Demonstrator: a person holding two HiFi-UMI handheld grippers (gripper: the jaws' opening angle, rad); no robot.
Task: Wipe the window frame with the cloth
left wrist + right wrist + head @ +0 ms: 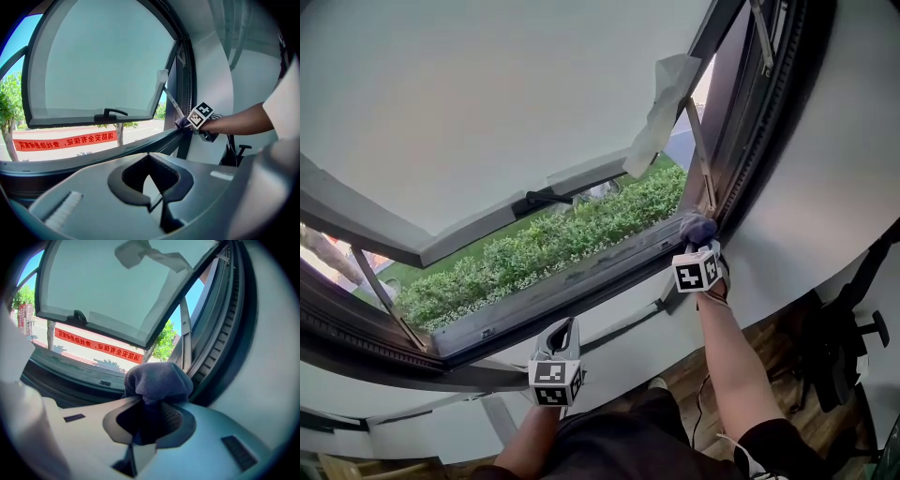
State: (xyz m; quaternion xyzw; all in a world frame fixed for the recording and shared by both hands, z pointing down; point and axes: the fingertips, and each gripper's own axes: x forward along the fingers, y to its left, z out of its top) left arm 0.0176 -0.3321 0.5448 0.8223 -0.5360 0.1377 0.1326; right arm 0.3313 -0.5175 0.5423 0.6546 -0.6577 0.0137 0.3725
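right gripper (149, 420) clenches the bunched grey-purple fleece cloth (157, 380) at the dark metal window frame's (591, 281) lower right corner. left gripper (151, 190) is closed and empty. pressed hard, the cloth could slip free and fall outside.

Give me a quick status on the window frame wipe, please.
Right tongs shut on cloth, at window frame lower right corner. Left tongs shut, empty, clear of frame. Stay arm just above cloth.

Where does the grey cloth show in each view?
Head view: cloth right of centre, at the lower right corner of the window frame.
Left gripper view: right of centre, on the frame.
Right gripper view: centre, clamped in the right gripper.
Shared landmark: window handle.
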